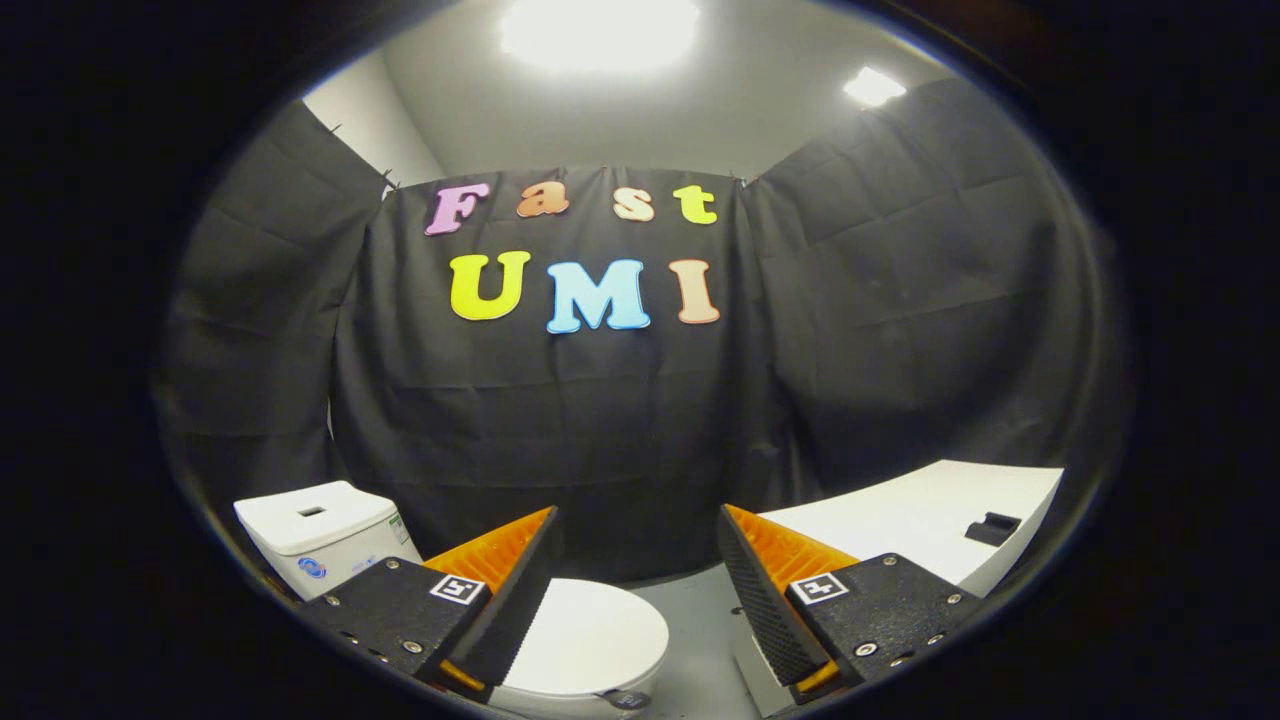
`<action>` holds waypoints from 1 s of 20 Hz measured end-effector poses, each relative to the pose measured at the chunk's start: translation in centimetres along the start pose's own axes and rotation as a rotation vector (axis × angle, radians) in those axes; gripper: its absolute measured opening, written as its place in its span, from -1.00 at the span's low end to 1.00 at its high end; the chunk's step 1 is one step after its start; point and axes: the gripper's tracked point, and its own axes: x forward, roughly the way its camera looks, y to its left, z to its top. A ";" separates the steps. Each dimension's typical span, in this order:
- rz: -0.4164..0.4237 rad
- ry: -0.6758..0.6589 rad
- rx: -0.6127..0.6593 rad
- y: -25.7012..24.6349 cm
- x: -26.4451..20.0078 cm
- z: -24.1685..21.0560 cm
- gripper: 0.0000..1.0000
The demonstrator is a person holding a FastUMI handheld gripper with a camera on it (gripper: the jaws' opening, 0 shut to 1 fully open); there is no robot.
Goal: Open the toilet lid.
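A white toilet sits low, below and ahead of my fingers. Its lid (590, 640) lies flat and closed, showing between the two fingers and partly hidden by the left one. The white cistern (320, 535) stands beyond the left finger, against the black cloth wall. My gripper (635, 545) hangs above the toilet, open, with a wide gap between the fingers and nothing in it. It touches nothing.
A white counter (930, 515) runs off beyond the right finger, with a small dark object (992, 527) lying on it. Grey floor (690, 600) shows between the toilet and the counter. Black cloth hangs all around at the back.
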 end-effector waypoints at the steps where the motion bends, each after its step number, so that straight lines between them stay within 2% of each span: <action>1: -0.007 0.008 0.035 0.2 0.0 -0.3 0.89; 5: -0.039 0.023 0.211 1.1 -0.2 -2.3 0.88; 12: -0.099 0.122 0.388 -0.7 -0.4 -9.2 0.91; 20: -0.213 0.238 0.595 -2.4 -2.0 -18.1 0.91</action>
